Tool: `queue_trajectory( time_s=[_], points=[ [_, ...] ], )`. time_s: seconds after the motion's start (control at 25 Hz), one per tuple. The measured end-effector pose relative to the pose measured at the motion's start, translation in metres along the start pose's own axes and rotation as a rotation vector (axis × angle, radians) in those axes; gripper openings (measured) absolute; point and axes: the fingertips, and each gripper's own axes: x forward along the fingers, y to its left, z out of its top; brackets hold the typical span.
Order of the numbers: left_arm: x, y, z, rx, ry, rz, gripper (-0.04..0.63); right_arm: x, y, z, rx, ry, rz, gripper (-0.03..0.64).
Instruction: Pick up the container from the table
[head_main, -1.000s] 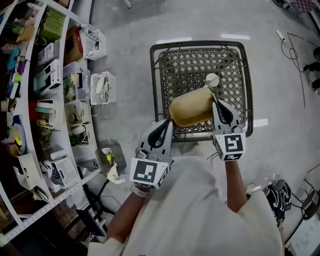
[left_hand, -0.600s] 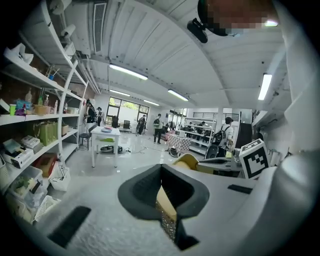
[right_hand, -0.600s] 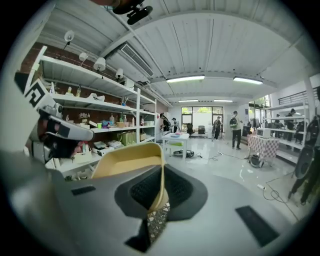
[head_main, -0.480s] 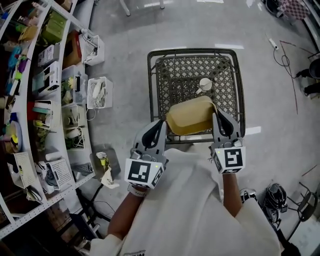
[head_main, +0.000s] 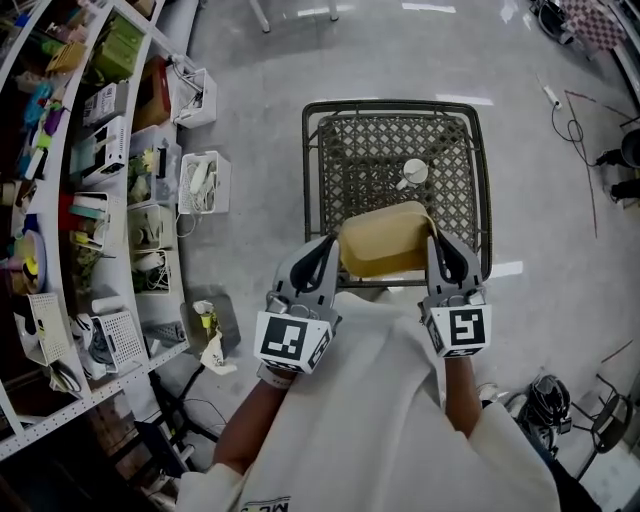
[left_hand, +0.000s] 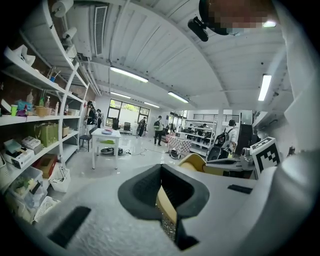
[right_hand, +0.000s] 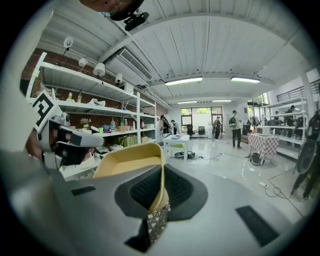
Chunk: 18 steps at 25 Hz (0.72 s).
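A yellow-tan plastic container (head_main: 388, 240) hangs in the air above the near edge of the dark lattice table (head_main: 372, 150). My left gripper (head_main: 327, 257) is shut on its left rim, and my right gripper (head_main: 441, 252) is shut on its right rim. In the left gripper view the thin yellow wall (left_hand: 168, 206) sits clamped between the black pads. The right gripper view has the container's rim (right_hand: 161, 180) pinched the same way, its open inside (right_hand: 128, 162) stretching left toward my other gripper.
A small white cup-like object (head_main: 411, 173) stands on the lattice table. Shelves (head_main: 75, 180) full of boxes and baskets (head_main: 201, 182) run along the left. Cables lie on the grey floor (head_main: 560, 200) at right. People stand far off in the room.
Both grippers and the container have drifted slightly toward my body; the table shifted a little in view. The grip on both rims is unchanged.
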Motion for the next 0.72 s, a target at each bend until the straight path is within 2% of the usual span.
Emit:
queue_trajectory(
  time_s=[0.72],
  points=[
    [0.003,-0.002,0.004,0.022,0.005,0.0,0.023,0.004,-0.007,0.013,0.001,-0.046,-0.004,0.028]
  ],
)
